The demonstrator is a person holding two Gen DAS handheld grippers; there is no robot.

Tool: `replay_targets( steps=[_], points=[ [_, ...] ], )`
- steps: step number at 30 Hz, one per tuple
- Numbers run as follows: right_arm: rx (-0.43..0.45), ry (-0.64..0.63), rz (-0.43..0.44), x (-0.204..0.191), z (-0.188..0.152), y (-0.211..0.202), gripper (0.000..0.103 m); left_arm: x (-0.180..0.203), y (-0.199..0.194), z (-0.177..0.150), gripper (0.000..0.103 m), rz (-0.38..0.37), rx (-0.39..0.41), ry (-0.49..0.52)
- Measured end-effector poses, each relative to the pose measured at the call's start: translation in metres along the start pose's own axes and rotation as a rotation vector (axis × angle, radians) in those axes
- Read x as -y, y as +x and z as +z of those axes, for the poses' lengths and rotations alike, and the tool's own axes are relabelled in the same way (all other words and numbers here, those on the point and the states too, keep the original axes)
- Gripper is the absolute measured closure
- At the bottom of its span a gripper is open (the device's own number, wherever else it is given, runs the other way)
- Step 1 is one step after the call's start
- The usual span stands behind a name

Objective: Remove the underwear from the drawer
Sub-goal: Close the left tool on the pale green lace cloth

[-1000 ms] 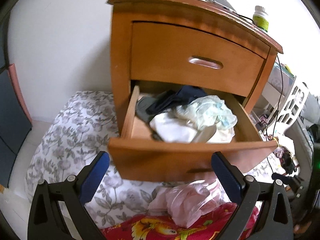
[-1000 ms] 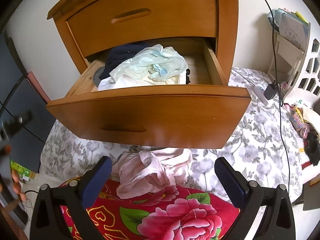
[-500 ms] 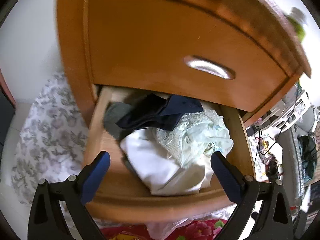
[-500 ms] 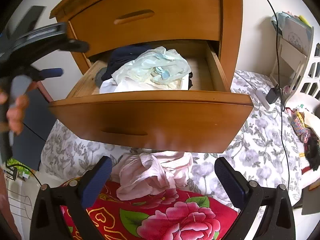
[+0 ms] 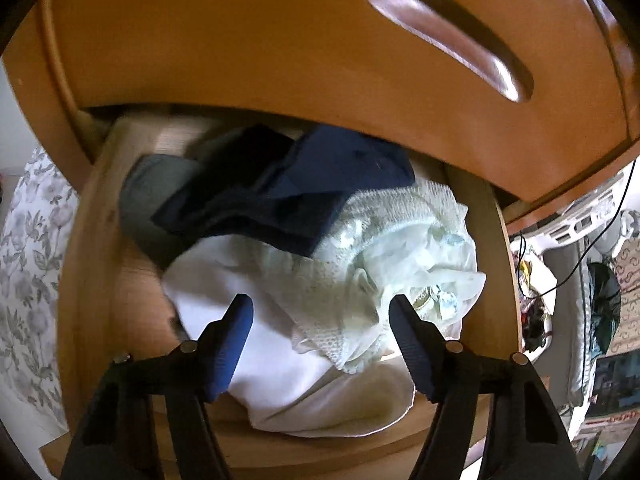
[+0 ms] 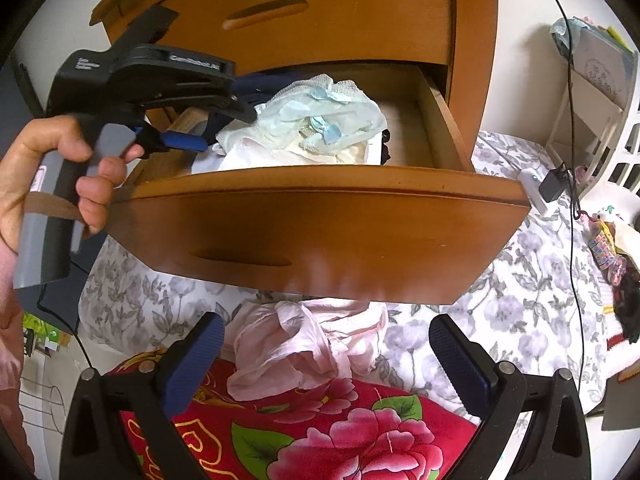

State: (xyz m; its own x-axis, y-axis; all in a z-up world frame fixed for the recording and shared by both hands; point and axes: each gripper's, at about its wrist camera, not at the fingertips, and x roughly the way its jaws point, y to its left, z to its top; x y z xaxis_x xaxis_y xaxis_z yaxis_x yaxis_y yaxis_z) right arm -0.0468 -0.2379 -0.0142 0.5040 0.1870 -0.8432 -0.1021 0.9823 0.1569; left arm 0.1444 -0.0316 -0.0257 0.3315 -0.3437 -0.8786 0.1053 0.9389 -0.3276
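The lower drawer (image 5: 80,280) (image 6: 320,232) stands pulled out, full of clothes. Pale green lace underwear (image 5: 400,248) (image 6: 320,116) lies on top of a white garment (image 5: 240,280), with a navy piece (image 5: 304,192) and a grey one (image 5: 152,192) behind. My left gripper (image 5: 320,300) (image 6: 228,128) reaches down into the drawer. Its jaws are closing, with the lace edge and white cloth between the pads, which are not pressing. My right gripper (image 6: 326,326) hangs open and empty below the drawer front, above a pink garment (image 6: 304,344) on the bed.
The upper drawer (image 5: 280,40) is closed and overhangs the back of the open one. A person's hand (image 6: 60,168) holds the left gripper's handle. Floral sheet (image 6: 520,300), red flowered blanket (image 6: 320,432), white rack (image 6: 600,120) and a charger with cable (image 6: 554,182) lie to the right.
My left gripper has come forward and down from in front of the nightstand into the drawer, and its jaws have narrowed. It has entered the right wrist view. The right gripper stays still.
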Motion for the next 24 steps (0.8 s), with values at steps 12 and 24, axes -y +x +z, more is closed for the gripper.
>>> replay_targets(
  steps=[12, 24],
  points=[
    [-0.019, 0.005, -0.008, 0.002, 0.000, 0.006, 0.000, 0.005, -0.019, -0.011, 0.094, -0.028, 0.080, 0.042],
    [-0.026, 0.019, -0.019, 0.004, -0.003, 0.005, 0.000, -0.001, -0.077, -0.026, 0.098, -0.112, 0.221, 0.024]
  ],
)
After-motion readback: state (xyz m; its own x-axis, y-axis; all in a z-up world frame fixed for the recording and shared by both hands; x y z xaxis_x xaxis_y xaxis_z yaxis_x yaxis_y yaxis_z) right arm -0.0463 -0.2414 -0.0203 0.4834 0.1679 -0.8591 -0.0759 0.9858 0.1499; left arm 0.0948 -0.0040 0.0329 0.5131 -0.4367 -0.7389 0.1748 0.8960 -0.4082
